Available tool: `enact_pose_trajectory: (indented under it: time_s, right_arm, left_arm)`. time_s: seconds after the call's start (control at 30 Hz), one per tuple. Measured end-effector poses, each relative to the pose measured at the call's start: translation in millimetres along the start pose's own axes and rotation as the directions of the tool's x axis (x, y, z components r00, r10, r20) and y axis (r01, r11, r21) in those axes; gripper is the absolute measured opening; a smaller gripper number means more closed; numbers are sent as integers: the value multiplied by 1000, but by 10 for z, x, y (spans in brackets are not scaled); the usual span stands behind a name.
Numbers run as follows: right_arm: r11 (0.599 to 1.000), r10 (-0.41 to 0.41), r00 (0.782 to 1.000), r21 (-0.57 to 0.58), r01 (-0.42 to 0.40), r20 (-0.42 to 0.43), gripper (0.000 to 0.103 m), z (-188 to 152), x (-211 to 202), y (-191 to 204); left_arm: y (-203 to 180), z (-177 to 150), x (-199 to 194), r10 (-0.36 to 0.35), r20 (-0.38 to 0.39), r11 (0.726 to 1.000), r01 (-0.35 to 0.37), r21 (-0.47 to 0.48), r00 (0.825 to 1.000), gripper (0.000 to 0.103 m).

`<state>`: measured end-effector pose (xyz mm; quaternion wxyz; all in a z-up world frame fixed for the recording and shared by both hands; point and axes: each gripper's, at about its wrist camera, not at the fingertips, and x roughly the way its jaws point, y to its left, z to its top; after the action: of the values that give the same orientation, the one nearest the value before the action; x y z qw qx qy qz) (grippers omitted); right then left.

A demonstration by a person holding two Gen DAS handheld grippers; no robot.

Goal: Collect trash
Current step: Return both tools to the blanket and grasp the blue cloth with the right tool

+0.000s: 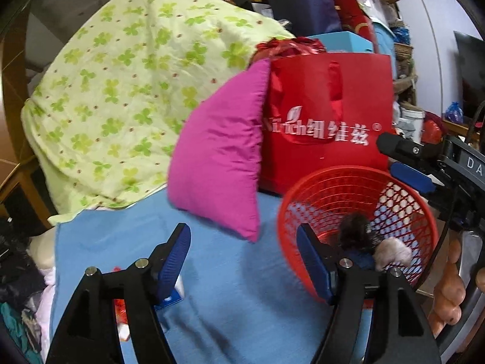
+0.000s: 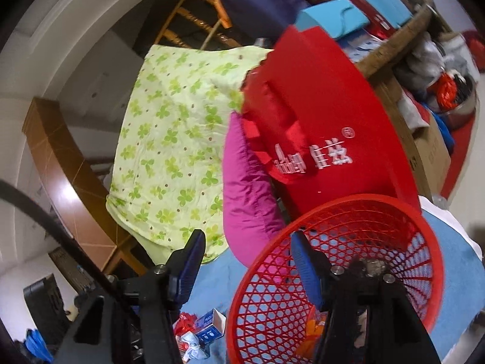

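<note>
In the left wrist view, the left tongs stand spread apart, and nothing is between the two blue pads; only the blue sheet of the bed is seen in the gap. The pad on the right side lies in front of the rim of the red mesh basket, but whether it touches the rim I cannot tell. The basket stands on the blue sheet, just in front of the red shopping bag and beside the magenta pillow. Inside it lie a dark fluffy lump and a pale fluffy lump. Under the left finger some small trash, blue-white and red, lies on the sheet. At the right edge the right tongs reach over the basket rim, and the fingers of a hand grip the handle below. In the right wrist view, the right tongs are also spread and hold nothing. Their right pad is over the basket rim, the left pad is in front of the green clover quilt. The basket looks tilted toward the camera, with orange scraps in the bottom. Left of it, on the blue sheet, lie a small blue-white box and crumpled red and white wrappers.
</note>
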<state>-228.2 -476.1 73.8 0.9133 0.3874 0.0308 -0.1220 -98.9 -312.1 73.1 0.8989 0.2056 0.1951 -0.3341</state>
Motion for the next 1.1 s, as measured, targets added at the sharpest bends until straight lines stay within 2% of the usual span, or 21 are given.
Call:
enact_pose_trajectory:
  time_s: [0.47,0.87,1.03,1.1]
  right_arm:
    - [989,58,996,-134,-66,-64,63,-393,398,633]
    - [974,74,984,-200,-106,-163,63,-804,747,1016]
    - [967,65,971,-226,-118,-230,63,-990,917,1122]
    - [963,59,965,-241,-123,-257,63,-1065,986,1163]
  left_arm:
    - [738,-311,-274,135,-32,988,-137,-77,990,73]
    - [1260,-684,-338,188,-81,968,-199,-156,979,73]
    - [1726,-1092,-336,230,-148,934,-261,-244,962,74]
    - [1998,-1356,-327,264,-197,907,-312,-283,944,74]
